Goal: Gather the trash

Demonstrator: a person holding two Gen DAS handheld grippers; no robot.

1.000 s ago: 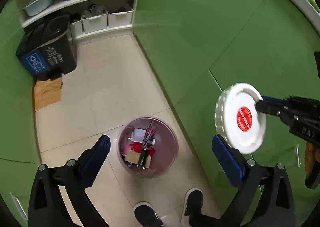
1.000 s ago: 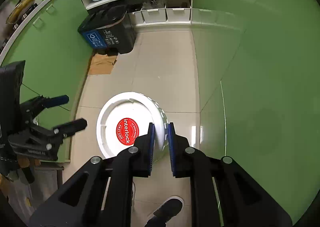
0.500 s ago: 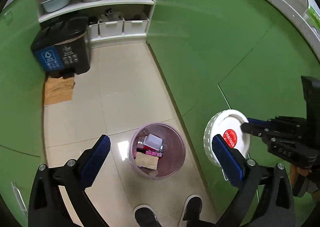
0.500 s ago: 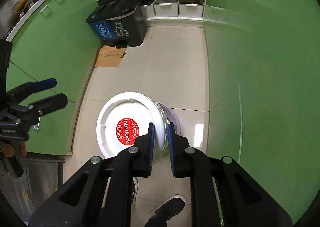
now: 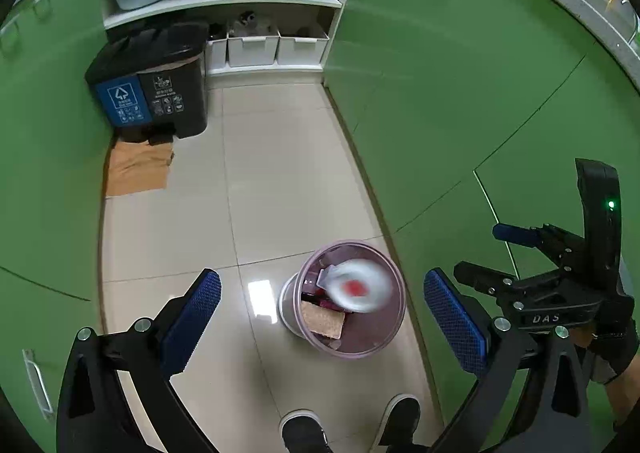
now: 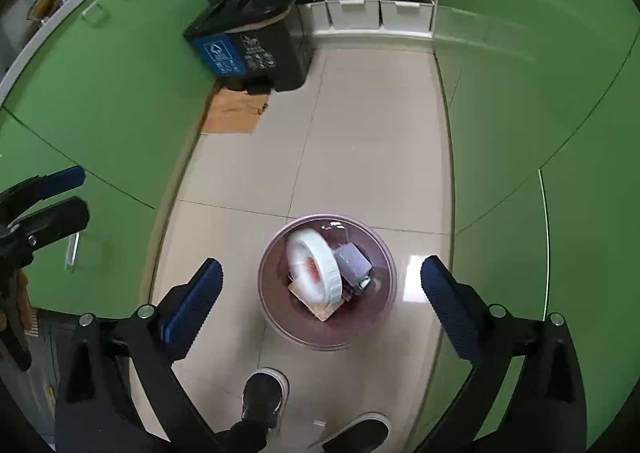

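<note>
Lying tilted inside the translucent pink waste bin (image 6: 276, 317) on the tiled floor (image 6: 360, 157), white screw lid (image 6: 314, 273) with red label, among a grey box (image 6: 352, 263) and cardboard scrap (image 5: 322, 325), beneath left gripper (image 5: 322, 307) and right gripper (image 6: 320, 287), both with jaws spread wide, gripping nothing.

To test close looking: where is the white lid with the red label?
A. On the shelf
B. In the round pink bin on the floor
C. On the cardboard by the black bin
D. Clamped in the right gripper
B: the white lid sits within the pink bin, and the right gripper above it is open.
</note>
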